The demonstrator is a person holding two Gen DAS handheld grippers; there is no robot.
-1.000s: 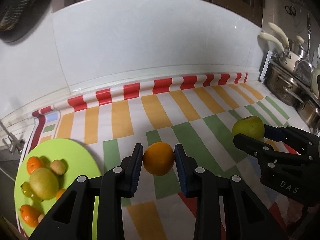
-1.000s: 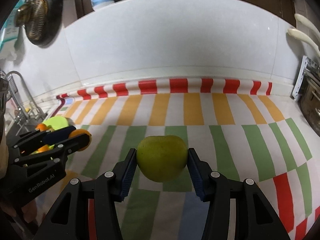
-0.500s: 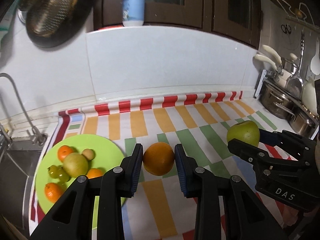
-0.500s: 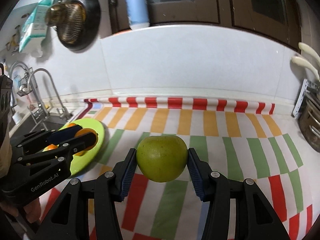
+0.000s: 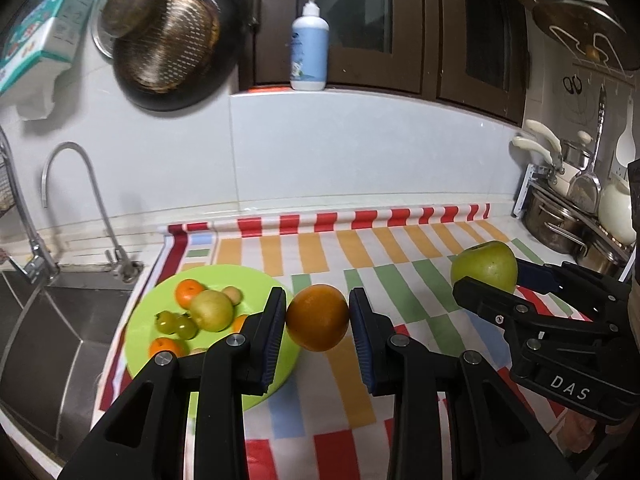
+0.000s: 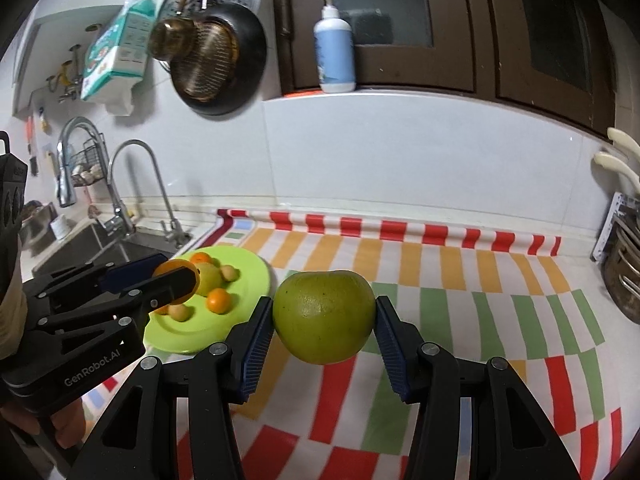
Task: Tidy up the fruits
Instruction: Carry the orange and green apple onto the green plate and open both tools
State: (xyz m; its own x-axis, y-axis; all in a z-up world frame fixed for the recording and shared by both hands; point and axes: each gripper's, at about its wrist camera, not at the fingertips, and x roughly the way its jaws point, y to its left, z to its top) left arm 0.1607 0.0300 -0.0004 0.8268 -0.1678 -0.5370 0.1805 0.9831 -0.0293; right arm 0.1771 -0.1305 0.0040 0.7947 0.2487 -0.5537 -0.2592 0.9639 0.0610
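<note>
Both sets of jaws are closed on fruit, each narrowed just enough to press its blue ribbed pads against the sides of one piece. The left gripper (image 5: pixel 318 322) holds an orange (image 5: pixel 317 317) between its pads, lifted above the counter at the centre of the left wrist view. The right gripper (image 6: pixel 324 324) clamps a large green apple (image 6: pixel 323 316) in the same way, at the centre of its own view.

In the left wrist view, the right gripper and its apple show at about 3 o'clock. In the right wrist view, the left gripper and its orange show at about 9 o'clock, in front of the plate.

Below both grippers lies a striped tablecloth (image 5: pixel 384 256) in red, orange, green and white, covering the counter.

On the cloth, at about 8 o'clock of the held orange, sits a round lime-green plate (image 5: pixel 256 276). It carries several small tangerines (image 5: pixel 188 292), a yellow-green pear (image 5: pixel 211 310), two small green fruits (image 5: pixel 176 323) that touch each other, and a small tan fruit (image 5: pixel 233 294) just beside the pear.

Farther left, at 9 o'clock, a steel sink (image 5: pixel 48 332) is sunk into the counter, with a curved tap (image 5: pixel 76 188) rising behind it.

At 3 o'clock, near the counter's far end, stand steel pots (image 5: pixel 556 220).

Beyond the cloth, a white tiled wall (image 5: pixel 360 152) rises. At 11 o'clock a dark pan (image 5: pixel 176 52) hangs on it, with a metal strainer inside. At 12 o'clock a white and blue pump bottle (image 5: pixel 310 46) stands on the ledge before dark wooden cabinet doors (image 5: pixel 440 24).
</note>
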